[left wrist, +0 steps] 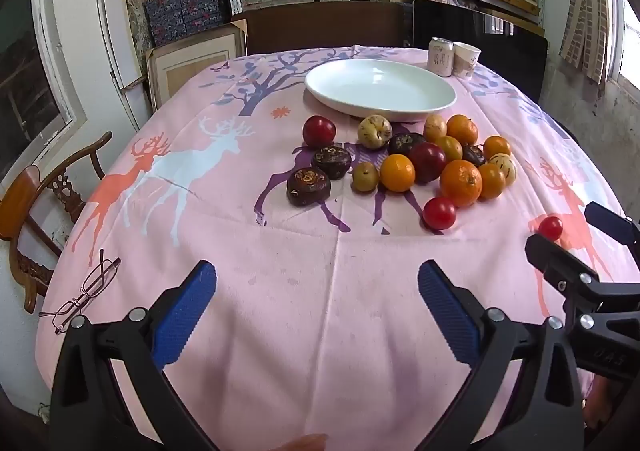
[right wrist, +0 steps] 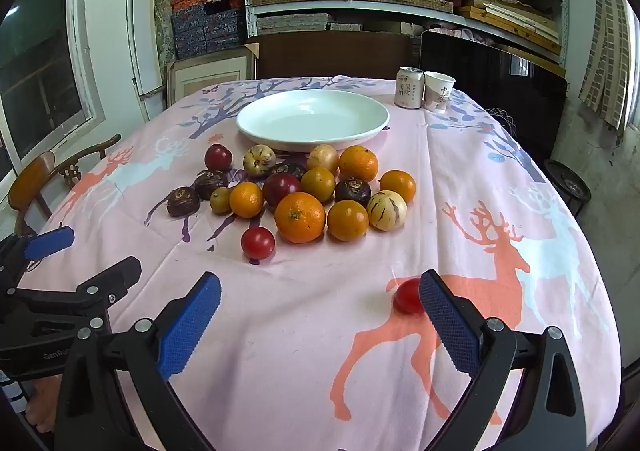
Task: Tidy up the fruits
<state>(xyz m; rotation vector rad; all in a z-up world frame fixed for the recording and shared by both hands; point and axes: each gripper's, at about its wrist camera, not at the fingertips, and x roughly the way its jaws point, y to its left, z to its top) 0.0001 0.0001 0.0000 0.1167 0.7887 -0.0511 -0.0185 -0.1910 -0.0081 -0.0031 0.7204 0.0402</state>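
A pile of fruit lies on the pink deer tablecloth in front of an empty white plate [left wrist: 380, 89] [right wrist: 312, 119]: oranges [left wrist: 461, 183] [right wrist: 300, 217], red plums [left wrist: 319, 130] [right wrist: 218, 157], dark brown fruits [left wrist: 309, 186] [right wrist: 183, 201] and pale striped melons [left wrist: 374, 131] [right wrist: 386, 210]. Two small red tomatoes lie apart, one near the pile [left wrist: 439, 213] [right wrist: 258, 243], one near my right gripper's right finger [left wrist: 550, 228] [right wrist: 407, 295]. My left gripper [left wrist: 316, 315] is open and empty above the cloth. My right gripper [right wrist: 320, 319] is open and empty too.
A drink can [left wrist: 441, 57] [right wrist: 409, 87] and a paper cup [left wrist: 466, 60] [right wrist: 438, 91] stand behind the plate. Folded glasses [left wrist: 84, 291] lie at the table's left edge. A wooden chair [left wrist: 36, 203] stands to the left. Shelves with boxes fill the back wall.
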